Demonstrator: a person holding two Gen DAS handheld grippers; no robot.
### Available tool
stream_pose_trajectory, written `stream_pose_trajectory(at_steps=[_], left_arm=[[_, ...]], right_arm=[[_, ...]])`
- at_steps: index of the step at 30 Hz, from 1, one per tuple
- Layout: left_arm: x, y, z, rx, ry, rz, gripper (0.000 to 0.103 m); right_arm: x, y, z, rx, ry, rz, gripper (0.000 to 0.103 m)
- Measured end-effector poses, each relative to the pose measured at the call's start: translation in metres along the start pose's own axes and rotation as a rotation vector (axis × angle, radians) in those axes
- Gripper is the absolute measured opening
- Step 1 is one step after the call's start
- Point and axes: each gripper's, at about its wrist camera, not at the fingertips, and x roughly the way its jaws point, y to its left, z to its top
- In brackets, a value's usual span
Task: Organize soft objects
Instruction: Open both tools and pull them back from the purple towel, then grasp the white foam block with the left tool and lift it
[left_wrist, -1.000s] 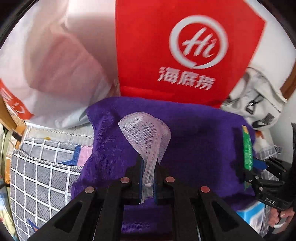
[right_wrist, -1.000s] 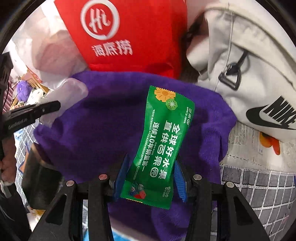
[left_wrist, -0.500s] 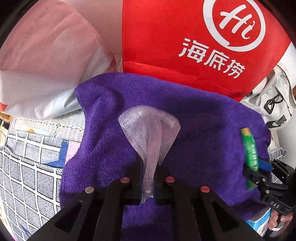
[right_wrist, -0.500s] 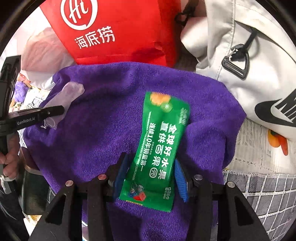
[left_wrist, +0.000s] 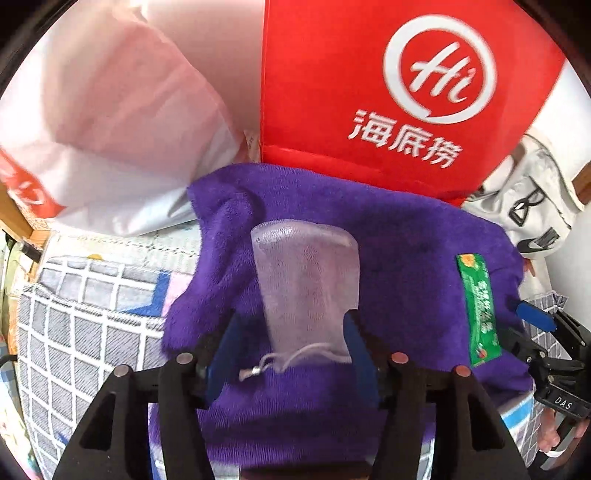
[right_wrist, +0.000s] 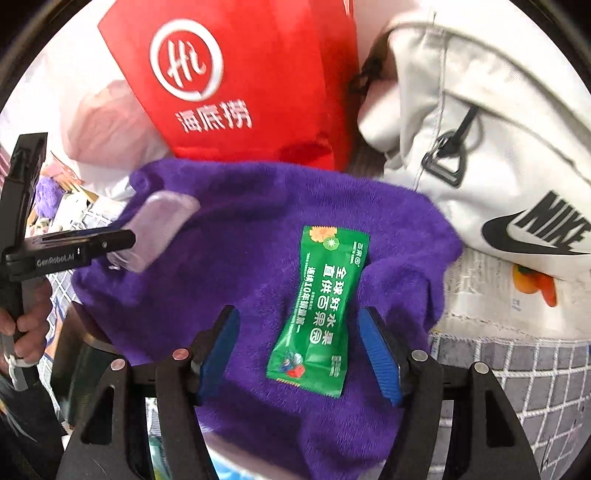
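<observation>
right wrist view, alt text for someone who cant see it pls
A green snack packet lies on a purple towel between the open right gripper. Its jaws have just been opening. A red bag and a white bag sit behind.

Both the left gripper (left_wrist: 291, 354) and right gripper (right_wrist: 301, 354) have just opened, apparently gripping nothing.
</observation>
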Motion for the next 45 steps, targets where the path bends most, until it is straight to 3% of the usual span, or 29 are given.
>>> stream_pose_trajectory(at_steps=[4, 8, 13, 22, 28, 30, 35, 45], left_arm=[[-0.033, 0.0, -0.018, 0.002, -0.052, 0.029, 0.057], [-0.065, 0.01, -0.041, 0.005, -0.106, 0.043, 0.057], [-0.105, 0.016, -0.081, -0.01, -0.16, -0.002, 0.057], [-0.142, 0.014, -0.154, -0.007, -0.174, -0.043, 0.057], [-0.15, 0.018, -0.197, -0.009, -0.184, -0.055, 0.057], [-0.15, 0.018, -0.211, -0.009, -0.182, -0.06, 0.057], [-0.148, 0.02, -0.237, -0.011, -0.18, -0.054, 0.057], [-0.142, 0.029, -0.266, -0.031, -0.169, -0.068, 0.057]], right_arm=[[-0.022, 0.009, -0.007, -0.015, -0.02, -0.026, 0.067], [-0.051, 0.014, -0.028, 0.024, -0.088, 0.044, 0.067], [-0.087, 0.03, -0.064, 0.026, -0.179, 0.056, 0.067], [-0.123, 0.07, -0.148, -0.008, -0.132, -0.014, 0.069], [-0.13, 0.095, -0.208, -0.095, -0.127, -0.009, 0.069], [-0.126, 0.1, -0.222, -0.113, -0.117, -0.011, 0.064], [-0.111, 0.108, -0.243, -0.157, -0.071, -0.018, 0.037], [-0.082, 0.125, -0.266, -0.27, -0.048, -0.096, 0.026]])
